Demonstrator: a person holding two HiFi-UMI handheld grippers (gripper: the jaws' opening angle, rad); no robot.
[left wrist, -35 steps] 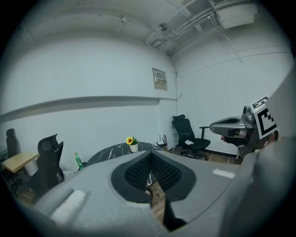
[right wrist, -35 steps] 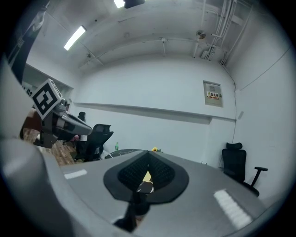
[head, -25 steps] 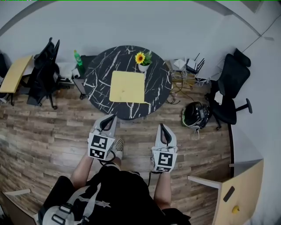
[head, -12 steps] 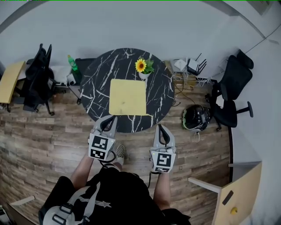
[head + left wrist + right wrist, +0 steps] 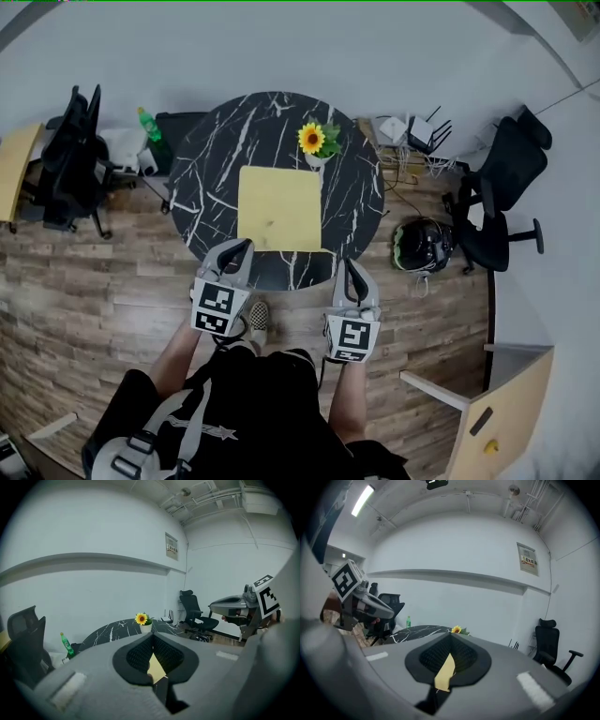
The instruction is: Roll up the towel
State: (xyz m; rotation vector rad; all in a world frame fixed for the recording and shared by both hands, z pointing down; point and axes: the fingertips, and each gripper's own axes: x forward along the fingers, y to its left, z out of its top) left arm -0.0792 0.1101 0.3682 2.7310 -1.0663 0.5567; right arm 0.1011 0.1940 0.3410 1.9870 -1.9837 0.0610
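Where the yellow towel [image 5: 279, 208] lies flat and unrolled at the middle of the round marble table [image 5: 202, 178], it looks nearly square, edges squared to the person, so no long axis shows. A potted sunflower [image 5: 315, 142] stands just beyond its far right corner. The left gripper [image 5: 240, 247] and right gripper [image 5: 350, 266], both pressed together and empty, hover at the near rim.

The round table [image 5: 202, 187] has a smooth black top like stone, with white veins, and the yellow towel [image 5: 279, 207] on it is a matt cloth. The floor [image 5: 84, 281] is of dull wood planks. The left gripper [image 5: 241, 247] and the right gripper [image 5: 351, 266] have matt grey plastic shells, and their black pads [image 5: 140, 654] are finely ribbed.
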